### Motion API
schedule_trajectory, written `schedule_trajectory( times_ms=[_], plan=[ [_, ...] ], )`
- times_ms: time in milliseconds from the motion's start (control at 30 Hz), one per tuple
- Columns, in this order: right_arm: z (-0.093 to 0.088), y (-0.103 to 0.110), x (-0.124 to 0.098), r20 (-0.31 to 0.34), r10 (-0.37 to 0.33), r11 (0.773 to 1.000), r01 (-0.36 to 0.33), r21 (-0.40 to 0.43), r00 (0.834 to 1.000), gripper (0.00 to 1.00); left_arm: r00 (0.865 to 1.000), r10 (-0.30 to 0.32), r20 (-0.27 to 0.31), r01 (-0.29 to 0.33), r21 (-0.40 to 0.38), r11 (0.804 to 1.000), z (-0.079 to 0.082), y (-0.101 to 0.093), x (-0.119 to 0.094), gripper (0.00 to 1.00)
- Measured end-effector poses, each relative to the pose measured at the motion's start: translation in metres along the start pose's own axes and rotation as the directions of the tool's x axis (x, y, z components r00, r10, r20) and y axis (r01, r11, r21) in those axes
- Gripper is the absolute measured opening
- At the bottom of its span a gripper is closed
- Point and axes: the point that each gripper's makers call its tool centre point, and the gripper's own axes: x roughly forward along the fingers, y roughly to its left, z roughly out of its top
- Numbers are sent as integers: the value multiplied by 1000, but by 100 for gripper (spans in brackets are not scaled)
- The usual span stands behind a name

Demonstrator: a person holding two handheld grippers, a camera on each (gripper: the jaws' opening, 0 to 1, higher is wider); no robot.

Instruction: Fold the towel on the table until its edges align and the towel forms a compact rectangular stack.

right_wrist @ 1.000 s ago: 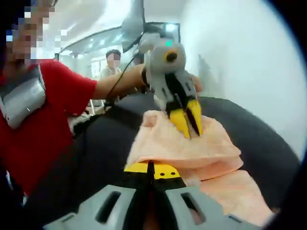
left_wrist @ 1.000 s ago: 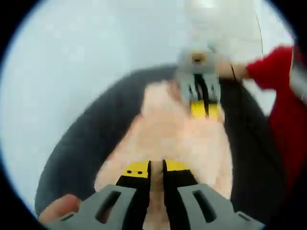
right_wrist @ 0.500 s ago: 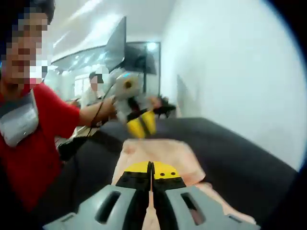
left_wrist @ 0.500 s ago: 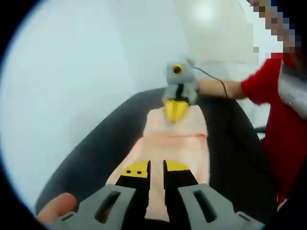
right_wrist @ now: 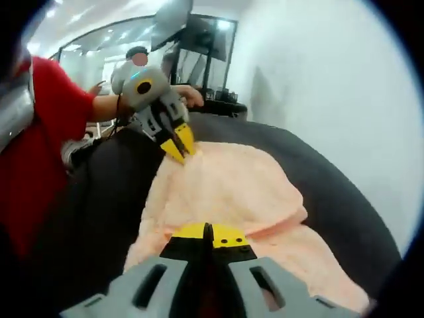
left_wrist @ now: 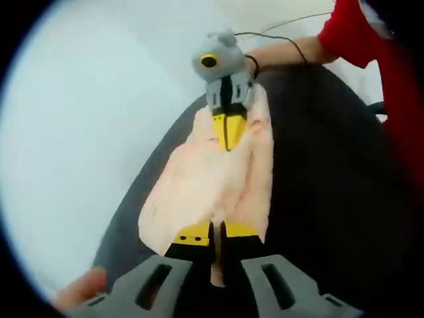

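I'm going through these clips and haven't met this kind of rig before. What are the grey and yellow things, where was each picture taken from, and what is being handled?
There is no robot arm here. A person in a red top holds a hand tool in each hand, each tool ending in two yellow-tipped jaws, with a fisheye camera riding on it.

The left gripper view looks along the left gripper; its jaws pinch the near edge of a peach towel. The grey tool at the far end there is the right gripper, its tips closed on the towel's other end.

The right gripper view looks the opposite way: its own jaws sit shut on the towel, and the left gripper shows at the far end.

The towel lies stretched between them on a dark round table, with one layer folded over another. Other people sit in the background.
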Motion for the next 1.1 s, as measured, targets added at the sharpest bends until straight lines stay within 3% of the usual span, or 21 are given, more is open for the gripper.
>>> schedule_trajectory(
  times_ms=[67,200,300,333,367,400,433,467,500,533,567,600,633,667,700,733,800,867,900,967,1100],
  plan=[
    [-2,1,-1,18,14,998,-15,57,1000,0,995,-81,62,86,-81,993,10,-6,-7,0],
    [7,3,-3,85,43,998,-45,31,995,0,985,-124,118,139,-127,982,19,-10,-14,0],
    [38,-3,-24,191,41,986,-71,152,981,18,956,-47,289,127,-262,957,49,13,-33,2],
    [59,-10,-40,271,13,975,-72,211,963,22,940,-2,340,141,-383,913,59,26,-43,3],
    [82,-19,-59,354,-26,958,-78,277,935,24,926,35,377,177,-512,841,65,38,-53,6],
    [101,-30,-81,432,-77,925,-97,367,898,23,916,65,396,220,-631,744,67,50,-63,8],
    [111,-45,-108,455,-149,862,-110,495,878,21,915,88,393,253,-731,633,66,62,-72,8],
    [103,-57,-122,408,-214,817,-66,573,888,21,925,101,367,263,-809,526,60,72,-80,8],
    [88,-66,-135,327,-261,786,4,618,908,20,945,102,312,238,-865,442,48,79,-86,10],
    [74,-68,-147,265,-278,769,48,637,923,18,970,94,223,168,-901,400,28,83,-90,15],
    [58,-68,-157,194,-304,714,88,694,933,19,989,87,119,74,-911,405,5,86,-95,18],
    [39,-69,-168,130,-324,641,117,759,937,19,992,93,90,44,-909,414,-4,86,-97,18],
    [22,-67,-177,81,-335,577,137,805,939,19,993,77,85,48,-919,391,-8,80,-96,18],
    [9,-66,-181,50,-343,533,150,833,938,19,994,60,93,67,-937,343,-10,72,-93,18],
    [-23,-62,-187,-27,-352,452,195,871,936,19,992,47,116,95,-941,324,-10,65,-88,18],
    [-45,-58,-188,-66,-346,402,211,891,936,19,991,32,127,110,-942,317,-9,58,-84,18],
    [-78,-48,-185,-98,-316,296,196,935,944,19,992,28,120,102,-928,359,-10,48,-73,18],
    [-90,-42,-178,-77,-284,186,134,973,956,22,991,16,136,121,-924,364,-7,37,-63,18],
    [-95,-43,-175,-86,-277,180,140,974,957,25,988,2,152,141,-923,359,-5,32,-60,18],
    [-101,-38,-163,-117,-255,208,172,963,960,26,987,-16,158,153,-918,367,-5,26,-56,18],
    [-93,-38,-140,-112,-241,221,167,961,964,5,987,-29,155,154,-911,382,-14,23,-50,18]
  ],
)
